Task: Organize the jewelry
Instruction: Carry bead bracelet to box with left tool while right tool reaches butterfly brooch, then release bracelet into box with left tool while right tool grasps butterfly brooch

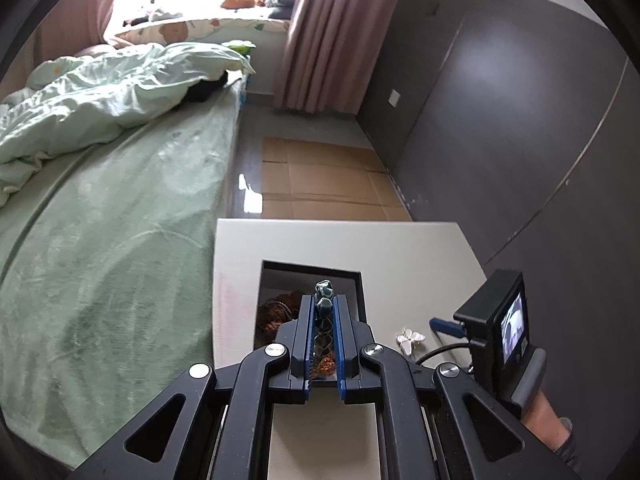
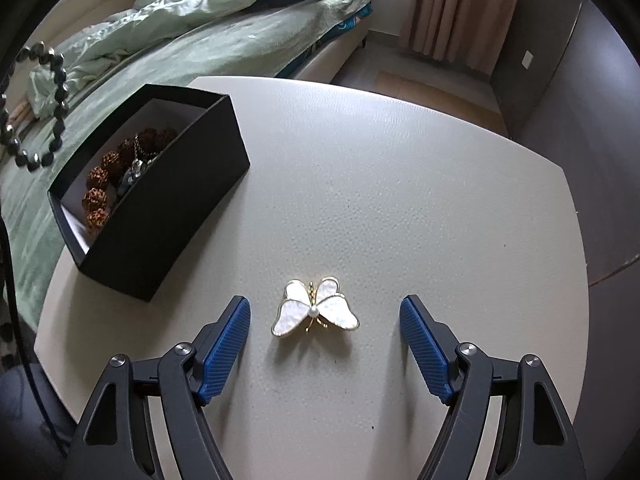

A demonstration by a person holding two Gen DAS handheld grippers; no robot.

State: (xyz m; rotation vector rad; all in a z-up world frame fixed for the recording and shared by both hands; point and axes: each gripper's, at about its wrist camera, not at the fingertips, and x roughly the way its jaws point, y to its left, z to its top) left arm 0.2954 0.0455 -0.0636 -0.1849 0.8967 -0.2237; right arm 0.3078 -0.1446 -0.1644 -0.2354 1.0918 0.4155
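Table [image 2: 400,160]: I see it beside the bed [image 2: 224,48], which lies to its left.
Box [image 2: 168,216]: on the table's left part, near the edge by the bed.
Beaded bracelets [image 2: 108,176]: inside the box.
Bead strand [image 1: 325,296]: between my left gripper [image 1: 323,308] fingers, above the box.
Butterfly brooch [image 2: 315,309]: on the table, right of the box, apart from it, between my right gripper [image 2: 325,316] fingers, touching neither.
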